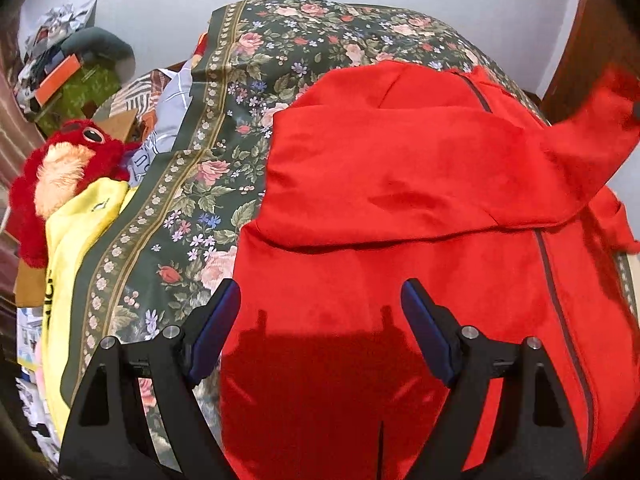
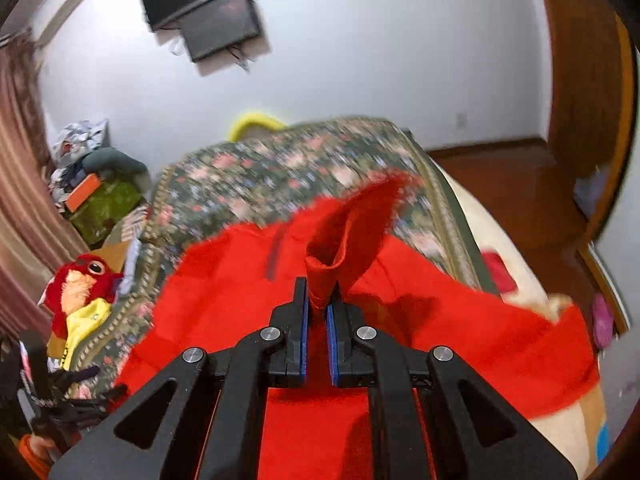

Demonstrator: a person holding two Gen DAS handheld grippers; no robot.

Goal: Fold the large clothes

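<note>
A large red garment (image 1: 400, 184) with a dark zip line lies spread on a floral bedspread (image 1: 224, 128); one sleeve is folded across its chest. My left gripper (image 1: 320, 300) hovers open over the garment's lower part, nothing between its blue-padded fingers. At the right edge of the left wrist view, a red sleeve (image 1: 600, 120) is lifted off the bed. In the right wrist view my right gripper (image 2: 318, 296) is shut on that red sleeve (image 2: 344, 240), the bunched cloth rising from between the pads above the garment (image 2: 240, 280).
A red plush toy (image 1: 68, 160) in a yellow shirt (image 1: 76, 240) lies at the bed's left edge. Cluttered boxes and a green bag (image 2: 100, 204) stand by the wall. A wooden door (image 2: 580, 80) is at right, dark screens (image 2: 208, 8) hang on the wall.
</note>
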